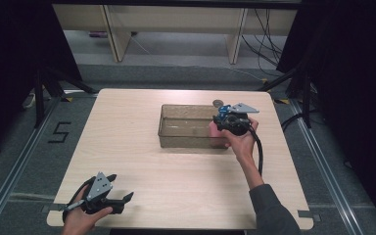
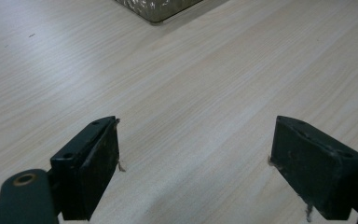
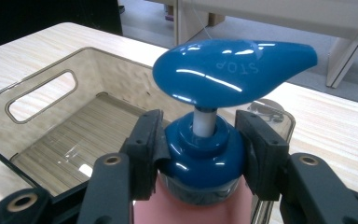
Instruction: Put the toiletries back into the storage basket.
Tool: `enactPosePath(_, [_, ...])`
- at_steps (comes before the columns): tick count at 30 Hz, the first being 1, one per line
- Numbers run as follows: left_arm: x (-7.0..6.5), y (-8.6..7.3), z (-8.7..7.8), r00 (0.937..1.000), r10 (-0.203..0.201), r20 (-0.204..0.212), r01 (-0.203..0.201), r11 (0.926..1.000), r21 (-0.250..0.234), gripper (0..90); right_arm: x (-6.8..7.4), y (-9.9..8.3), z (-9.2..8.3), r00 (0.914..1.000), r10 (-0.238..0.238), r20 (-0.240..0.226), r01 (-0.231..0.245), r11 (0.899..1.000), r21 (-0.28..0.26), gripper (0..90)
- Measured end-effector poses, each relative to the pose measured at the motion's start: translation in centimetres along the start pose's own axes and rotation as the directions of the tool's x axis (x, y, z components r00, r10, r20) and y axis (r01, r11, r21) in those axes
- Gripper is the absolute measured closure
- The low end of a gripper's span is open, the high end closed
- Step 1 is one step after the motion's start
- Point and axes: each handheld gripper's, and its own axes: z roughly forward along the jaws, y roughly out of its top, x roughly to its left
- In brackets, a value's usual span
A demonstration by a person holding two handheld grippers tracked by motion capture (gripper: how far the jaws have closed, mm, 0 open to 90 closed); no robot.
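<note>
My left gripper [image 1: 120,199] sits idle at the seven o'clock corner of the table [image 1: 142,161], jaws apart with nothing but bare wood between them, my forearm coming in low from the near edge and the tool lying nearly level. The work is with my right gripper [image 3: 204,151], whose jaws are clamped on the blue collar of a pump bottle [image 3: 204,161], pink body below and the broad blue pump head [image 3: 233,70] standing above the pads. I judge the step to be setting this bottle into the clear bin [image 1: 176,128], so I should keep the bottle upright, hold the squeeze steady on the collar rather than the slippery head, clear the bin's near wall [image 3: 9,163] and lower straight down onto the floor before letting go. In the high view my right arm stretches from five o'clock up toward two o'clock, wrist cocked, the gripper poised at the bin's right end. Beyond it, at one o'clock, a small round dark object [image 1: 218,103] lies on the table just behind the bin.
</note>
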Motion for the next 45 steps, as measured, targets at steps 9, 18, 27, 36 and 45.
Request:
enactPosePath(9, [0.1,0.0,0.1,1.0000,0.002,0.005,-0.002,1.0000,0.002,14.9,-0.6,-0.5,-0.3,0.9950,0.086,-0.050,-0.086,0.996,-0.003,31.9])
enactPosePath(18, [0.3,-0.1,-0.1,0.9993,0.036,-0.005,-0.036,0.9991,0.023,14.9,-0.3,-0.6,-2.7,0.9956,0.085,-0.038,-0.086,0.996,-0.020,24.2])
enactPosePath(27, [0.1,-0.1,0.1,0.9999,0.011,-0.003,-0.011,0.9999,0.008,14.9,-0.3,-1.2,-4.3,0.9947,0.088,-0.054,-0.089,0.996,-0.030,23.6])
enactPosePath(36, [0.2,-0.1,0.1,0.9998,0.021,0.005,-0.022,0.9995,0.023,14.9,0.1,-1.5,-5.7,0.9926,0.102,-0.066,-0.105,0.994,-0.039,23.4])
enactPosePath(45, [0.2,-0.1,0.0,0.9995,0.032,0.005,-0.032,0.9992,0.025,14.9,0.4,-2.1,-6.6,0.9933,0.095,-0.066,-0.098,0.994,-0.041,23.1])
